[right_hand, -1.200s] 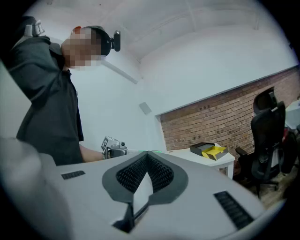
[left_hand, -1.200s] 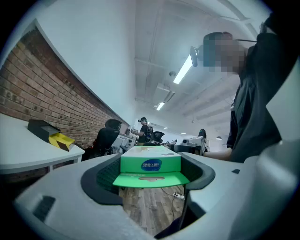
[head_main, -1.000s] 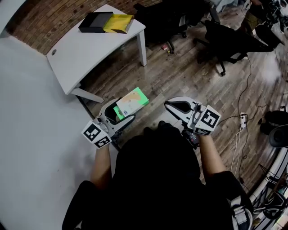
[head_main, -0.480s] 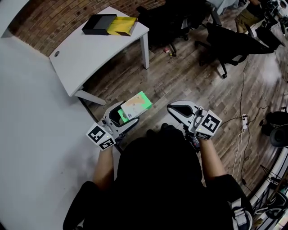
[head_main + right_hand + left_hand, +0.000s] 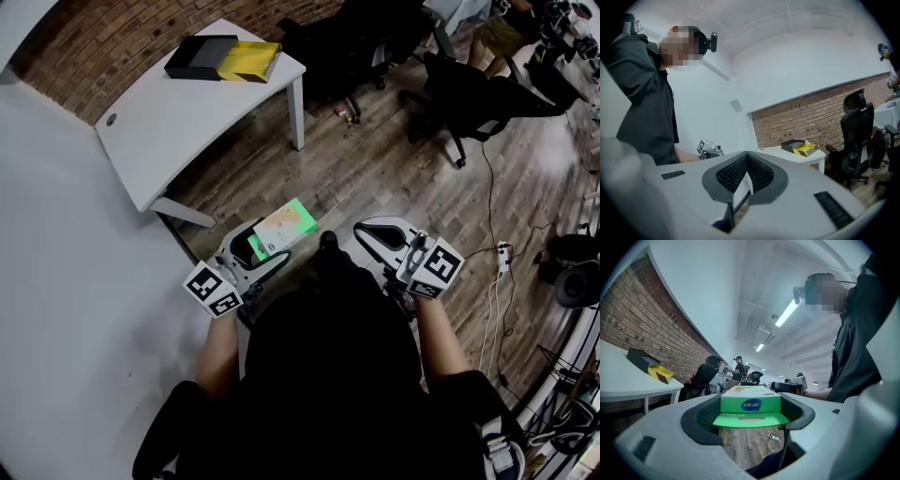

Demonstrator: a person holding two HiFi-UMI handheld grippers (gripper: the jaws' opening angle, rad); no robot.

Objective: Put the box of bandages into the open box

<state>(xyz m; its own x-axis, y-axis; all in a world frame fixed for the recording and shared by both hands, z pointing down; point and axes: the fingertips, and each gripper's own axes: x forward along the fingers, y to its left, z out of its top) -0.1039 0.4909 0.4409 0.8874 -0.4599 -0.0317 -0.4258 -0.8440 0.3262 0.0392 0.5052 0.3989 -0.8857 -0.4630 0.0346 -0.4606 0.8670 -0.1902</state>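
The green and white box of bandages [image 5: 284,226] is held above the wooden floor, with my left gripper [image 5: 260,249] shut on its near end. In the left gripper view the box of bandages [image 5: 750,401] sits level between the two dark pads, its green flap towards the camera. The open box [image 5: 225,58], black with a yellow inside, lies on the far end of the white table [image 5: 173,117], well away from both grippers. It also shows as the open box [image 5: 648,365] and the open box [image 5: 801,147]. My right gripper [image 5: 362,229] is shut with nothing in it, its jaws meeting at the tip.
Black office chairs [image 5: 459,89] stand on the wooden floor beyond the table. Cables and a power strip [image 5: 504,249] lie on the floor at the right. A brick wall [image 5: 103,37] runs behind the table. Other people stand far off in the left gripper view.
Both grippers have drifted slightly to the right in the head view. The left one still holds the bandage box, and the right one stays shut.
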